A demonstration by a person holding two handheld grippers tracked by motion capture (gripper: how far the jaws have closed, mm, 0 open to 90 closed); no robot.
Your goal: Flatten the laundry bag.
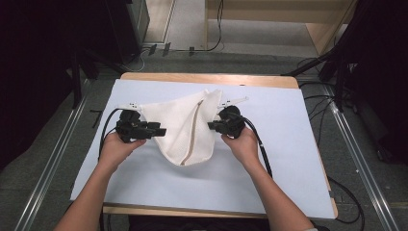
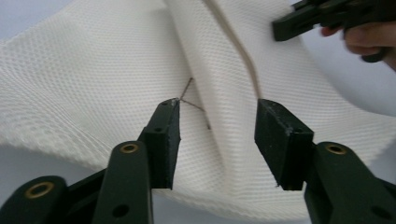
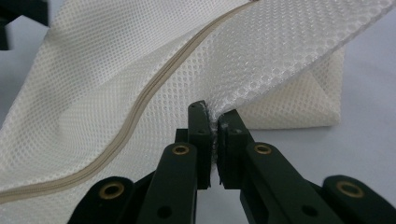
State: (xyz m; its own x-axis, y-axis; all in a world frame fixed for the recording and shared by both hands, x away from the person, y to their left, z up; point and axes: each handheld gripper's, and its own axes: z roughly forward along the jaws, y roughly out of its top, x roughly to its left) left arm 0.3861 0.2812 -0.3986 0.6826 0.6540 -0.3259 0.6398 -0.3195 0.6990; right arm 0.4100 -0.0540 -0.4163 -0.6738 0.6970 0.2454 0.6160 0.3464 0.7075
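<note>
I see the white mesh bag (image 1: 180, 127) mid-table on the pale blue mat (image 1: 288, 159), its beige zipper (image 3: 140, 105) running 12 to 6 o'clock. My right gripper (image 1: 211, 126) is clenched on the bag's 3 o'clock edge. My left gripper (image 1: 163, 131), at 9 o'clock, stands released, its 2 jaws apart over the mesh.

Mesh bag (image 1: 180, 127) on white-covered table (image 1: 288, 159)

mesh bag (image 1: 180, 130) on mat (image 1: 288, 159) — between both tongs
</note>
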